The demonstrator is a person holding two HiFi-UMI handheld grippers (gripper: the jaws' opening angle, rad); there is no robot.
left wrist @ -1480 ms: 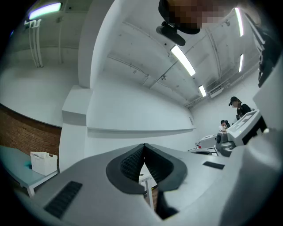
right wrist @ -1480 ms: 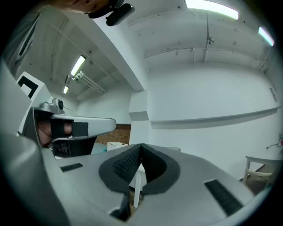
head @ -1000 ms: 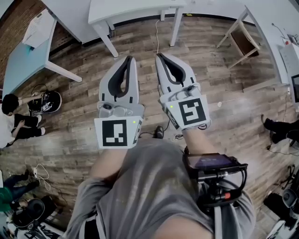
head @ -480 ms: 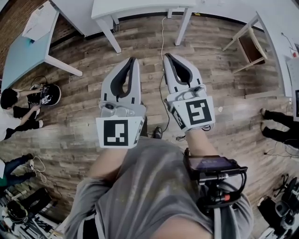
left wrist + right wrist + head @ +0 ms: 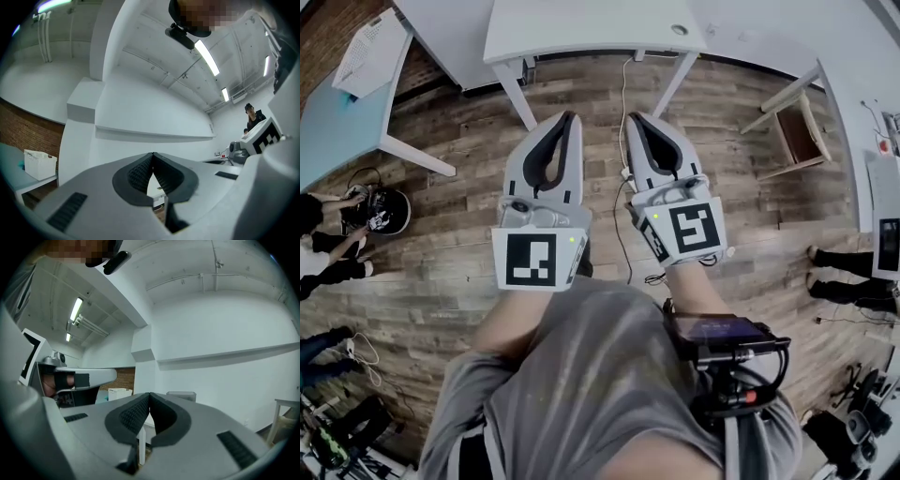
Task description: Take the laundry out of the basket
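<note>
In the head view both grippers are held side by side in front of the person's chest, above a wooden floor. My left gripper (image 5: 572, 118) is shut, its tips touching, with nothing between them. My right gripper (image 5: 630, 118) is shut too and holds nothing. The left gripper view shows the left gripper (image 5: 153, 154) with its dark pads meeting, aimed at a white wall and ceiling. In the right gripper view the right gripper (image 5: 149, 394) points at a white wall, pads closed. I see no clear laundry basket or laundry; a white slatted box (image 5: 40, 164) sits on a table at far left.
A white table (image 5: 591, 33) stands ahead, a light blue table (image 5: 342, 117) at left with a white box on it. A wooden stool (image 5: 795, 127) is at right. A cable (image 5: 622, 150) runs across the floor. People sit at the left edge (image 5: 323, 244); feet show at right (image 5: 848, 272).
The view has shifted forward: the white table and stool have come lower in the frame and the people at left slid toward the edge. Both grippers stay shut, side by side.
</note>
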